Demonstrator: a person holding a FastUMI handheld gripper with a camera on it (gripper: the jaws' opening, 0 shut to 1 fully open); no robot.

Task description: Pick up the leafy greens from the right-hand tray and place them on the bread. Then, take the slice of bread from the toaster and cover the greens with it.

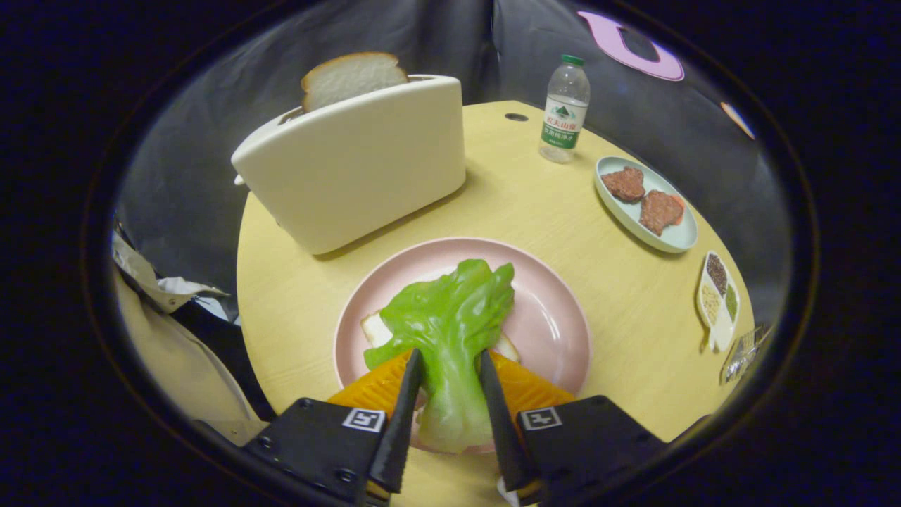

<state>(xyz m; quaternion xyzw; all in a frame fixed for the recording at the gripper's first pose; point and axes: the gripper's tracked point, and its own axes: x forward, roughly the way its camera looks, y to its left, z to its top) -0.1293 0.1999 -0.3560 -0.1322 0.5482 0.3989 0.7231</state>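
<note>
greens point(450, 317) between hand-held gripper point(450, 370) fingers (over bread point(376, 329))

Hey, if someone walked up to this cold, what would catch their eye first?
The bright leafy greens lie between the gripper fingers, draped over bread on the pink plate. Beyond the plate stands a cream toaster with a bread slice sticking up from its slot.

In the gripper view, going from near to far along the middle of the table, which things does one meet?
Gripper with the greens between its fingers → bread under the greens → pink plate → toaster with its slice.
</note>
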